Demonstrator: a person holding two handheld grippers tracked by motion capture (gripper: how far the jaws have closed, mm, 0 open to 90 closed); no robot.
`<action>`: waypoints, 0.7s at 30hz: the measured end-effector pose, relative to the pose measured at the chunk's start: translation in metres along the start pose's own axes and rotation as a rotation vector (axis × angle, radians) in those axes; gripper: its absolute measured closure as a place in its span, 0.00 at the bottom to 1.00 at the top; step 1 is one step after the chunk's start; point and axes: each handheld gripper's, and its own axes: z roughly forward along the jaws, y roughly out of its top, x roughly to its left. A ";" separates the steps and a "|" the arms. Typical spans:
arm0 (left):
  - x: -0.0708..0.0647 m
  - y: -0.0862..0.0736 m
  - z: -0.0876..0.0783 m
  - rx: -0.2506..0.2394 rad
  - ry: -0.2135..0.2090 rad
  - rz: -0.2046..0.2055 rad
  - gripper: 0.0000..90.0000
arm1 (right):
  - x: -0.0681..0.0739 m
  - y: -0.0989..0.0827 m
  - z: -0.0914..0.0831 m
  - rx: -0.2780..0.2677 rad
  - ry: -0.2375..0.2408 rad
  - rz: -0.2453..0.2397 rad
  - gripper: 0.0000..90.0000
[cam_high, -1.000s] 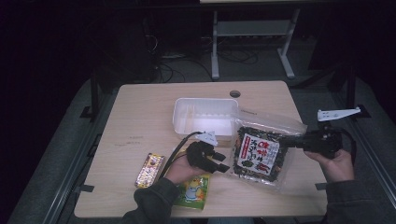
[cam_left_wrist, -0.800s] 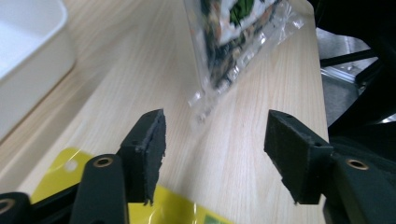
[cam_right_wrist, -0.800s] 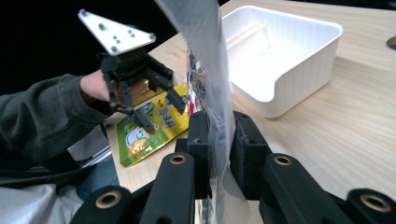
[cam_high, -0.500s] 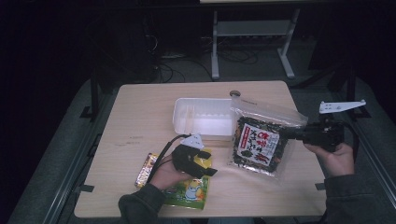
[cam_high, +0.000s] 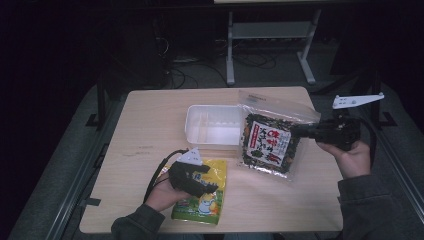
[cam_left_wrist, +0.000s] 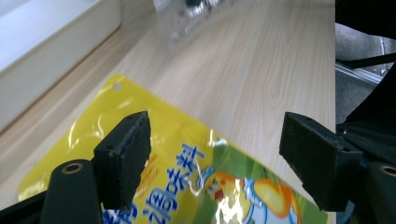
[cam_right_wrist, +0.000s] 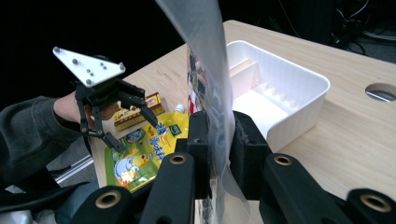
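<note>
Seaweed bag lifted, yellow pouch beneath spread jaws

Right gripper (cam_high: 300, 132), at centre right of the high view, pinched the edge of the seaweed bag (cam_high: 268, 143), held tilted beside the white tray (cam_high: 212, 127). At lower centre, the left gripper (cam_high: 206, 179) hovered over the yellow pouch (cam_high: 207, 200), its jaws just widened, nothing clamped between them.

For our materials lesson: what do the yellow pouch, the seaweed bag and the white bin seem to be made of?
Yellow pouch: glossy printed plastic film, judging by its bright glare streaks.
Seaweed bag: thin clear plastic film with a printed label; its see-through edge creases in the right claw.
White bin: rigid, matte, probably moulded plastic.
</note>
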 end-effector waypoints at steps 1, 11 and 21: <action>0.000 -0.003 -0.002 -0.002 0.003 -0.007 0.26 | 0.001 0.002 0.001 -0.001 -0.002 -0.001 0.88; 0.001 -0.020 -0.022 -0.010 0.043 -0.026 0.24 | 0.005 0.028 0.014 -0.007 -0.021 -0.036 0.88; 0.000 -0.036 -0.037 -0.012 0.088 -0.041 0.23 | 0.006 0.050 0.032 -0.024 -0.044 -0.051 0.88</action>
